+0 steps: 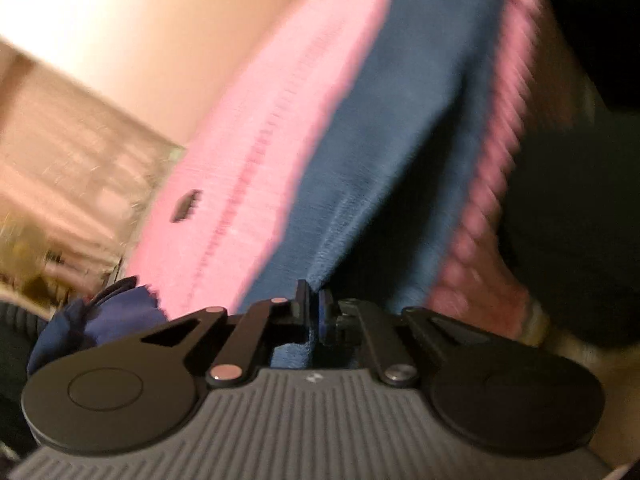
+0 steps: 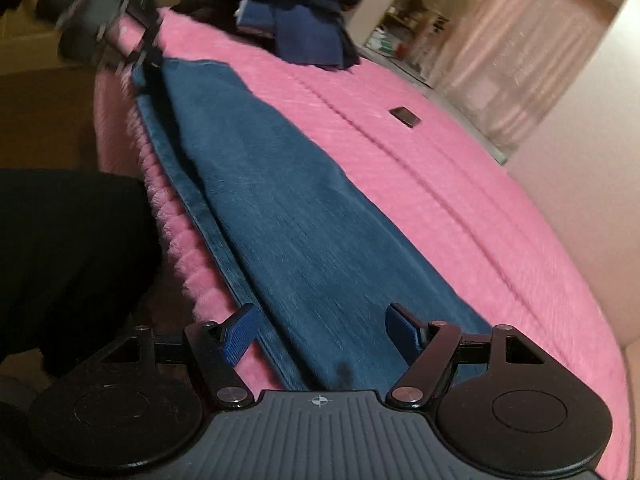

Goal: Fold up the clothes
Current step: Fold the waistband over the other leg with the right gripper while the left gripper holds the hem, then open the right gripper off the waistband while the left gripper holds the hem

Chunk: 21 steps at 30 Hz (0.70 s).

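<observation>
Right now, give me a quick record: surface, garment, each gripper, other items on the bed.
surface: pink blanket covering a bed
garment: blue cloth laid out long and flat along the blanket's near edge
left gripper: shut on the cloth's far end
right gripper: open, jaws straddling the cloth's near end, not pressing it
pile: dark blue clothes at the far end of the bed
small dark object: lying on the blanket, apart from the cloth; too small to identify
</observation>
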Tool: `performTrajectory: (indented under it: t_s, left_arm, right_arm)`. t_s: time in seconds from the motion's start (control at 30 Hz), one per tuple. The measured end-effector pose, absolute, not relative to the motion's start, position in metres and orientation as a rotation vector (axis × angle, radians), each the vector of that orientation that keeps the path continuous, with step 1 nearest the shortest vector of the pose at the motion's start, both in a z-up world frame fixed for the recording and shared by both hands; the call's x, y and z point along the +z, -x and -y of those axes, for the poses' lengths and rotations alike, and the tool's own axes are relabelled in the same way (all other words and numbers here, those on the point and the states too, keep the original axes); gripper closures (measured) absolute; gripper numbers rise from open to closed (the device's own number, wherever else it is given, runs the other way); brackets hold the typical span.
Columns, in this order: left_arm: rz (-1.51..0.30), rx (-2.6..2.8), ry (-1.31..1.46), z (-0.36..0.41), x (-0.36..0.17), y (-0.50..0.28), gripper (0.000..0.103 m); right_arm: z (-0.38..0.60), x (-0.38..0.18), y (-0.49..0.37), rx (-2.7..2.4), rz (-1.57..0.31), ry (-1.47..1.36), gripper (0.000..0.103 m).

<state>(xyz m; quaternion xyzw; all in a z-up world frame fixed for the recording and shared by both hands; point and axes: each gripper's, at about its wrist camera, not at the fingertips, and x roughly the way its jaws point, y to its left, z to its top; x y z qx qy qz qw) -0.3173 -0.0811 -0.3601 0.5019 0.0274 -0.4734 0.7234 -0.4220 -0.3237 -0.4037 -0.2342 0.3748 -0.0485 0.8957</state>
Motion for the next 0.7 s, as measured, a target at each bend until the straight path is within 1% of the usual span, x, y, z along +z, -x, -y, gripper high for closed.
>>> performTrajectory:
  t_s: [0.03, 0.07, 0.17, 0.2, 0.23, 0.27, 0.33, 0.5, 0.63, 0.7]
  left_arm:
    - [-0.052, -1.043, -1.080, 0.080, -0.350, 0.318, 0.100]
    - [-0.042, -1.044, -1.087, 0.080, -0.346, 0.319, 0.100]
    - [-0.016, -1.052, -1.145, 0.082, -0.346, 0.324, 0.100]
    - [-0.017, -1.055, -1.168, 0.081, -0.351, 0.324, 0.100]
    - [-0.018, -1.058, -1.196, 0.081, -0.359, 0.325, 0.100]
    - [-0.018, -1.061, -1.224, 0.081, -0.366, 0.325, 0.100]
    - [-0.017, -1.064, -1.264, 0.080, -0.377, 0.327, 0.100]
    - [-0.027, -1.059, -1.275, 0.070, -0.386, 0.337, 0.100]
    - [-0.061, -1.060, -1.324, 0.075, -0.412, 0.339, 0.100]
    - [-0.056, -1.054, -1.337, 0.073, -0.416, 0.341, 0.099]
  right_arm:
    - [0.323, -0.407, 0.417, -0.109, -0.781, 0.501, 0.042]
    - [0.323, -0.411, 0.414, -0.118, -0.791, 0.524, 0.048]
    - [0.327, -0.428, 0.410, -0.124, -0.824, 0.597, 0.048]
    - [0.328, -0.432, 0.411, -0.123, -0.829, 0.626, 0.050]
    - [0.329, -0.436, 0.412, -0.127, -0.832, 0.655, 0.059]
    - [0.330, -0.440, 0.413, -0.130, -0.840, 0.682, 0.080]
    - [0.336, -0.447, 0.415, -0.136, -0.857, 0.710, 0.101]
    - [0.328, -0.440, 0.430, -0.129, -0.845, 0.737, 0.101]
    - [0.327, -0.462, 0.423, -0.137, -0.882, 0.737, 0.101]
    - [0.328, -0.467, 0.420, -0.153, -0.881, 0.739, 0.101]
